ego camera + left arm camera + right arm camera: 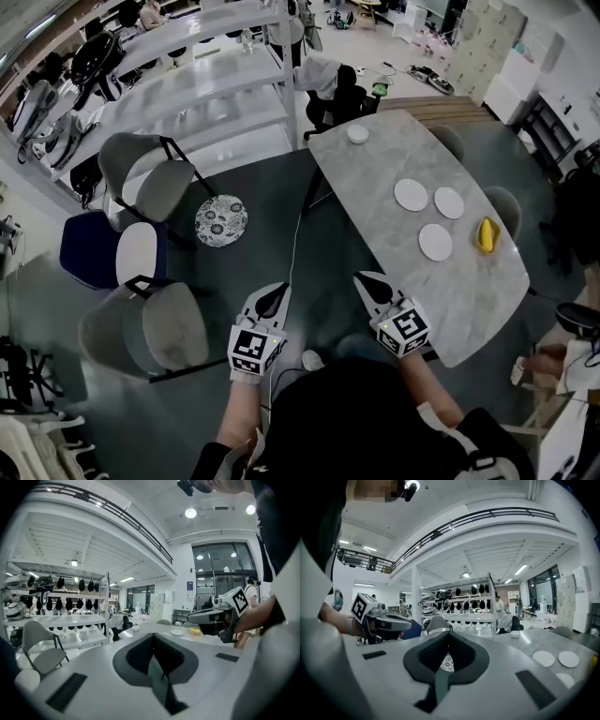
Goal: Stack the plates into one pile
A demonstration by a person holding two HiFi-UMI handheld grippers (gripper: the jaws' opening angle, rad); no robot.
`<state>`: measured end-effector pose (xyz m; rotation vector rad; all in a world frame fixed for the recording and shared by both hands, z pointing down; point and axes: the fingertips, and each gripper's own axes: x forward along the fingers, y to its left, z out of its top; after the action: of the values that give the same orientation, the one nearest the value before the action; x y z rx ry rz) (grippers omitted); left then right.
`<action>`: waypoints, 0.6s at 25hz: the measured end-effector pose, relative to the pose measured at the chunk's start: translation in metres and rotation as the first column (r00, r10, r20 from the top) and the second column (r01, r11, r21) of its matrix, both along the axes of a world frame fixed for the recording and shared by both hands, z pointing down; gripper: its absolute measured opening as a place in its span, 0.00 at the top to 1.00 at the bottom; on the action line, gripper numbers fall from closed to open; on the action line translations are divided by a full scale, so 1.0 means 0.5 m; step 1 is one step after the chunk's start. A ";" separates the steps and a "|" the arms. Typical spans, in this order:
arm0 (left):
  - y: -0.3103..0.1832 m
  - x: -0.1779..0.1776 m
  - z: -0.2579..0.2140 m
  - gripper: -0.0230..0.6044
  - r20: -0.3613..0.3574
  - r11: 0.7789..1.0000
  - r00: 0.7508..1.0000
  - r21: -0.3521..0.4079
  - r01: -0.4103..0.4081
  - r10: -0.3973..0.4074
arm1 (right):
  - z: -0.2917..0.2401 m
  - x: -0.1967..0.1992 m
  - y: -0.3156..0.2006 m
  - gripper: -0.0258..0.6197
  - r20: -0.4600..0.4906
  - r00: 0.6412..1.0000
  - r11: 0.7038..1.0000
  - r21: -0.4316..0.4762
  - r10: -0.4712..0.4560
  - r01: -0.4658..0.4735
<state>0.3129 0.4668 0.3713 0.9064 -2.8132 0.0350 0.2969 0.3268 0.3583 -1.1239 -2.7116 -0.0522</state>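
With my left gripper [274, 296] and right gripper [371, 282] both closed on nothing, the three white plates [435, 242] lie unstacked on the table [375, 159] ahead-right of the right one, so reaching in unopened could, I judge, shove a plate off.

L gripper [273, 298], R gripper [373, 287]: jaws together, empty, side-by-side.

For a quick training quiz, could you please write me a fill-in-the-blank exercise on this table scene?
On the table lie ___ flat white plates, none stacked yet.
In the head view, the yellow thing lies to the ___ of the plates.
The jaws of the left gripper and right gripper are both ___ and empty.
Missing: three; right; shut.
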 end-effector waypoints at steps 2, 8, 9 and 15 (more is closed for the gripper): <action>0.010 -0.014 0.012 0.95 -0.012 1.000 1.000 -0.007 0.003 -0.003 | 0.013 -0.019 0.007 0.93 -0.021 1.000 1.000 -0.011 0.005 -0.005; 0.042 -0.097 0.048 0.95 -0.048 0.998 0.999 -0.061 0.009 -0.012 | 0.046 -0.127 0.025 0.93 -0.080 0.996 0.998 -0.040 0.042 -0.045; 0.051 -0.120 0.050 0.95 -0.053 0.998 0.998 -0.065 0.013 -0.016 | 0.048 -0.152 0.032 0.93 -0.083 0.996 0.998 -0.044 0.038 -0.042; 0.049 -0.270 0.021 0.95 -0.040 0.995 0.999 -0.104 0.011 -0.015 | 0.025 -0.303 0.029 0.93 -0.075 0.996 0.996 -0.069 0.043 -0.049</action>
<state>0.1779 0.4914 0.3820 0.8550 -2.7511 0.1576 0.1454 0.3411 0.3709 -1.0597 -2.6922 0.0908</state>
